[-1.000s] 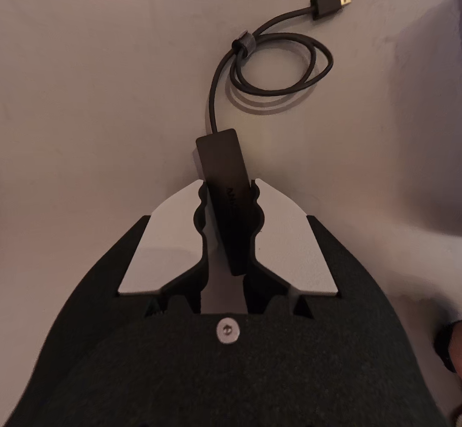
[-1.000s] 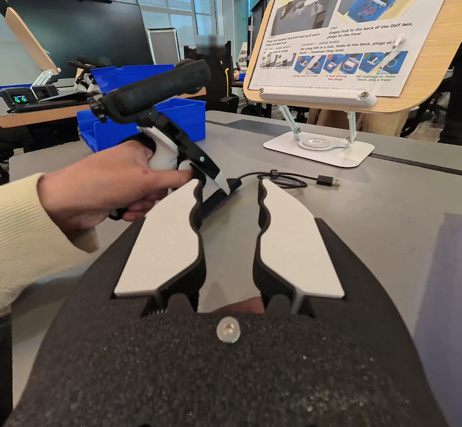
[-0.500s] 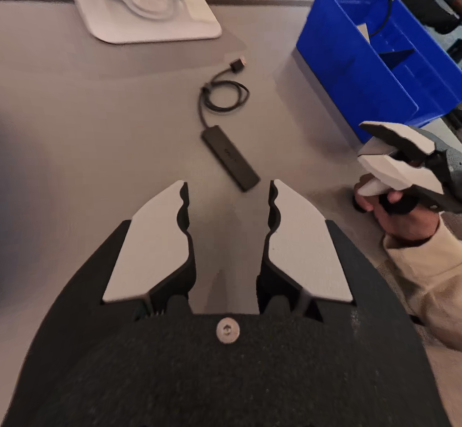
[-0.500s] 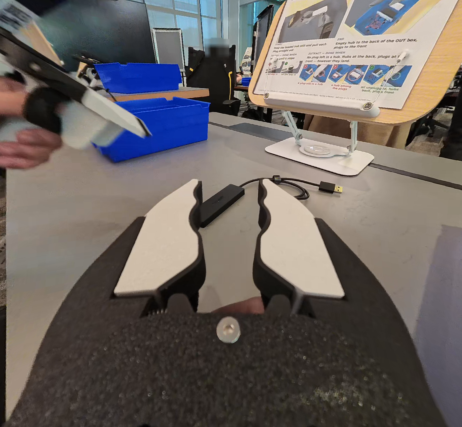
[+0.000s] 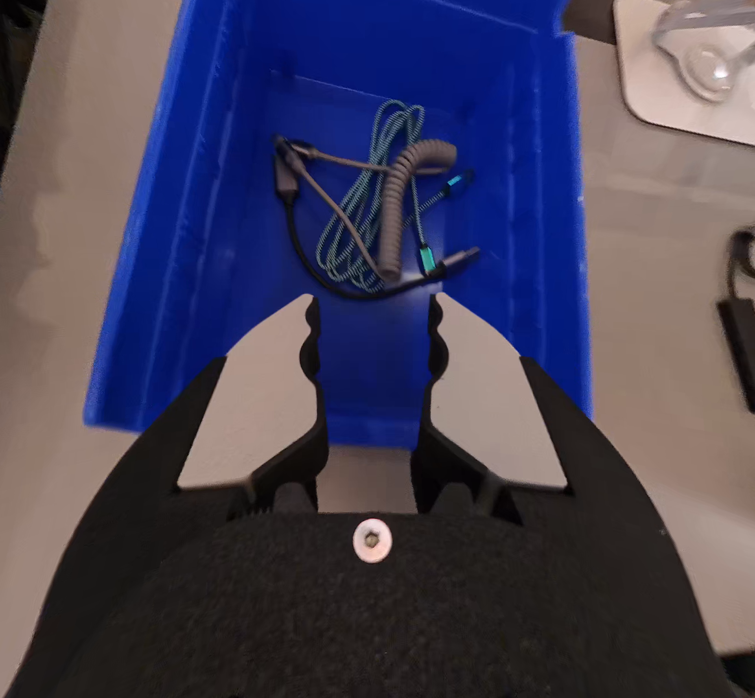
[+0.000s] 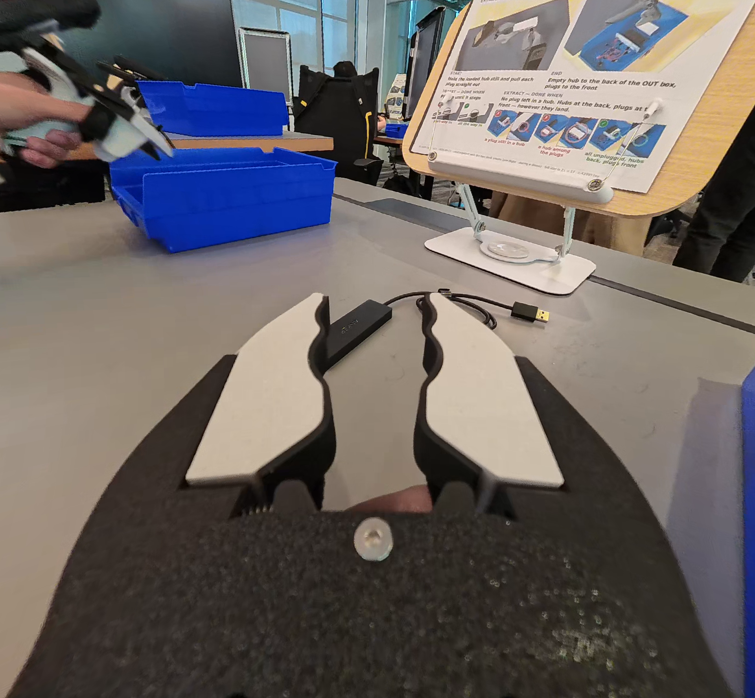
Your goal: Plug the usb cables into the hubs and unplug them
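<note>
Hovering above blue bin (image 5: 196, 229), left gripper (image 5: 371, 302) has jaws wide, holding nothing; tangled usb cables (image 5: 367, 204) lie on the bin floor. Right gripper (image 6: 374, 300) sits low over grey table (image 6: 122, 310), jaws wide and empty, black hub (image 6: 359, 327) lying just beyond its fingertips.

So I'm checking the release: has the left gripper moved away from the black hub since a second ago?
Yes. The left gripper released the black hub and swung left, over the blue bin.
</note>
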`<state>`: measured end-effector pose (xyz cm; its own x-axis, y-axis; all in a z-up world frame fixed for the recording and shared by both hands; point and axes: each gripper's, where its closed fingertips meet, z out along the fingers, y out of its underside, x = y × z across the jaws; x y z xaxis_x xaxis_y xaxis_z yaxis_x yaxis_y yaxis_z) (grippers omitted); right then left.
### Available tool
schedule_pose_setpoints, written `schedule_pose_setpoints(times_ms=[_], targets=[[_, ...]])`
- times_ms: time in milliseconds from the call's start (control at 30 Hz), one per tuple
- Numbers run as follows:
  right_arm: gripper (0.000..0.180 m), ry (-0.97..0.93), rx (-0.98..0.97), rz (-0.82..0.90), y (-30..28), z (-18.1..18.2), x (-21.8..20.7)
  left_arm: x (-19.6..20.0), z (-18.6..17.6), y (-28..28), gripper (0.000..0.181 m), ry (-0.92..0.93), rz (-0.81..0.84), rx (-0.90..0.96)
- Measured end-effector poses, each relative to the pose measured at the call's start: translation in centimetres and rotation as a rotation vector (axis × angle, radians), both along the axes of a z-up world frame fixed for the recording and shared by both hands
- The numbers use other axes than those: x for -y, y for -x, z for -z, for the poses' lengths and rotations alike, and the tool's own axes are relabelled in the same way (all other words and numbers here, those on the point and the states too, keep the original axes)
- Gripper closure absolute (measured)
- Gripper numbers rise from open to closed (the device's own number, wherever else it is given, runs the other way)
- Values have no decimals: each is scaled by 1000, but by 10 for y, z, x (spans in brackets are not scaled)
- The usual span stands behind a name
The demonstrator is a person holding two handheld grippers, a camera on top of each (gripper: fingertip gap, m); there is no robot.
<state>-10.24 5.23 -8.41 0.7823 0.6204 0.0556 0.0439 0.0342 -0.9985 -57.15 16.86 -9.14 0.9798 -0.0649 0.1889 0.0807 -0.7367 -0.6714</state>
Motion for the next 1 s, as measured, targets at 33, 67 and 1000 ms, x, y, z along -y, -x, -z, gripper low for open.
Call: schedule_pose_setpoints(times_ms=[33,67,1000], targets=[[137,0,-4,0,0,0,0,-13,4,3,130,9,-11,-25],[137,1,-7,-1,-1,0,0,-27,8,5,130,17,-16,-47],[137,-16,16,-68,9,0,7,-139,69,-11,130,619,-18,-24]])
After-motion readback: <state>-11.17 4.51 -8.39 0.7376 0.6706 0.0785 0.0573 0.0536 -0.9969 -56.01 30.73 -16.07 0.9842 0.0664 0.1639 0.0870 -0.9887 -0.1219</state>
